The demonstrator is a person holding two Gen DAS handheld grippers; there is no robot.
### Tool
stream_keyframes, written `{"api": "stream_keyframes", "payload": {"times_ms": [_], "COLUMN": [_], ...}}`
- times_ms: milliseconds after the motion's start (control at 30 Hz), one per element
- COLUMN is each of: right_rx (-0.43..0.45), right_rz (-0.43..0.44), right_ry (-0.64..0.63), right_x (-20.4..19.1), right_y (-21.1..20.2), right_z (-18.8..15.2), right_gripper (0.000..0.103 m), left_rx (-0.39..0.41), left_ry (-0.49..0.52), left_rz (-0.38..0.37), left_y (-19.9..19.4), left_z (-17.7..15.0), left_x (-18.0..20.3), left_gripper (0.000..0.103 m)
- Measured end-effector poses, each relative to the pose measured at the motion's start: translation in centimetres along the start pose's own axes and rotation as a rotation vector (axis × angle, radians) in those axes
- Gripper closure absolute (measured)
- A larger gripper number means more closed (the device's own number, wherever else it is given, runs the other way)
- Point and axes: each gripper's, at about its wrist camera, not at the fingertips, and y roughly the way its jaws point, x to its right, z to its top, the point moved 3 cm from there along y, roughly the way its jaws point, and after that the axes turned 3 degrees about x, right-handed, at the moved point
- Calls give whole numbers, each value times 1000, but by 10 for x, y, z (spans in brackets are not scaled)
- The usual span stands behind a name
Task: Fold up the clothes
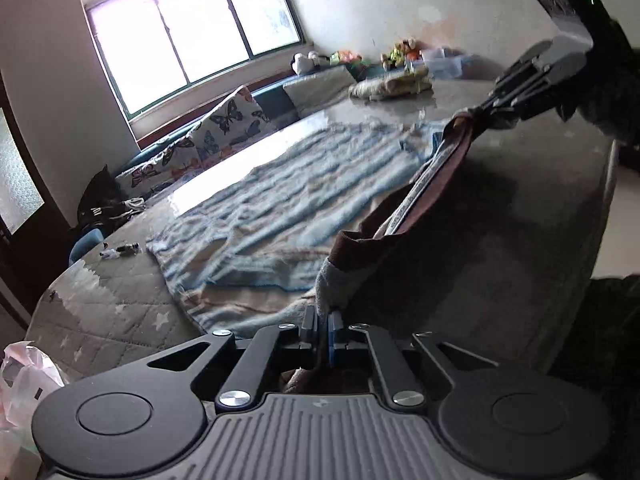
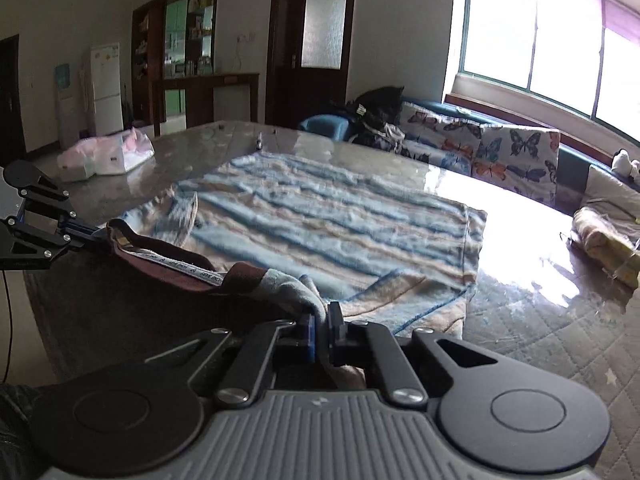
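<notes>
Both grippers (level) clamping garment

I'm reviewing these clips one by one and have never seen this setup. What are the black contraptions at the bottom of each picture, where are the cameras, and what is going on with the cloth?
There is no robot here. A person holds a two-finger clamp in each hand, and each clamp carries a wide-angle camera looking along its fingers. One picture comes from the left hand-held gripper, the other from the right hand-held gripper; each also shows in the other's view.

Both are shut on opposite ends of a brown and grey garment, stretched between them above a glossy table. On the table lies a blue and beige striped towel, spread flat. Farther off are a plastic bag and a small pile of yellowish cloth.
</notes>
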Motion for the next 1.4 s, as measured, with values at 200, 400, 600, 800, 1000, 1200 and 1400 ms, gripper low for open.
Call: {"api": "stream_keyframes", "payload": {"times_ms": [200,400,600,800,1000,1200,1400], "right_rx": [33,50,41,31,-13,-81,-150], "right_rz": [33,81,82,67,62,53,27], "right_ry": [-31,-29,-25,-24,15,40,123], "right_x": [-17,-38,-29,-1,40,73,99], "right_y": [-41,-84,-75,-45,14,78,144], "right_z": [4,5,22,58,93,117,114], "right_gripper": [98,98,98,98,99,99,96], "left_rx": [27,75,88,83,46,-37,-140], "left_ry": [16,1,1,9,0,-1,-26], "left_rz": [5,59,93,128,132,96,80], "left_y": [-45,-86,-62,-13,48,119,187], "left_z": [7,15,35,62,87,103,91], "left_x": [5,10,-7,-41,-81,-119,-138], "left_gripper": [98,98,98,98,98,98,92]}}
